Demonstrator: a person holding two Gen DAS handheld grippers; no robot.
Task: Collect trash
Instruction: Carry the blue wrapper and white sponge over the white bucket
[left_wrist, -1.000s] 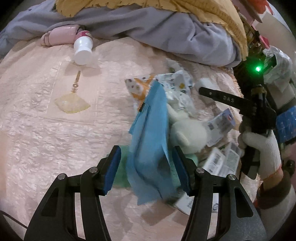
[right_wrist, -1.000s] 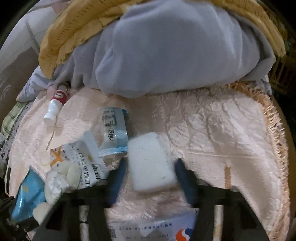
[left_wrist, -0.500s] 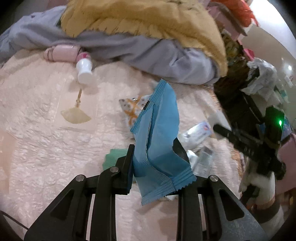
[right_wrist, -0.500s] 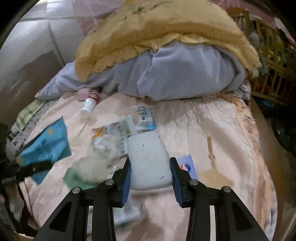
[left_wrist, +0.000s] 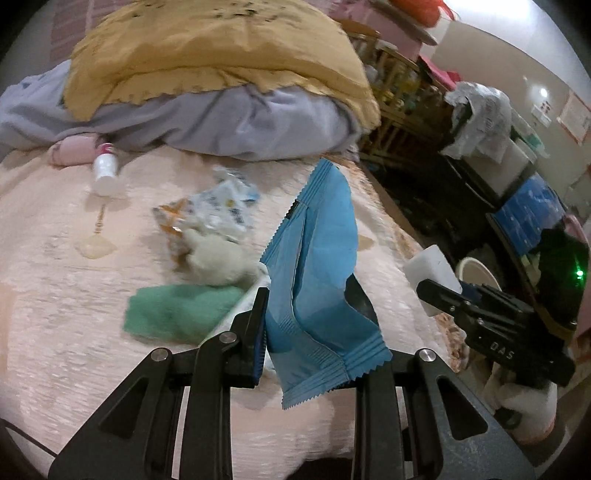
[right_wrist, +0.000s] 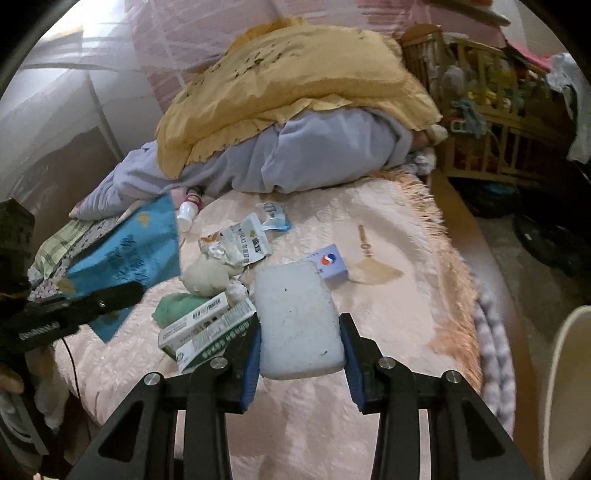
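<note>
Your left gripper (left_wrist: 314, 325) is clamped on a blue wrapper (left_wrist: 321, 266); it's off the bedspread (left_wrist: 55, 295) and sticks up between the jaws. Your right gripper (right_wrist: 301, 347) is clamped on a white sponge (right_wrist: 299, 321), also held above the bed. In the left view the sponge shows at the right past the bed edge, near a white bin (left_wrist: 476, 271); that bin's rim shows at the right edge of the right view too.

Rest of the trash is on the bedspread: printed pouches (right_wrist: 247, 243), a pale fluffy wad (right_wrist: 205, 277), green cloth (left_wrist: 177, 314), two cartons (right_wrist: 207, 328) just left of the sponge, a small blue box (right_wrist: 330, 264) just behind it. A white bottle (left_wrist: 105, 173) lies near the grey bedding (right_wrist: 314, 158) with a yellow blanket (right_wrist: 295, 81) on top. Left view is a bit motion-blurred.
</note>
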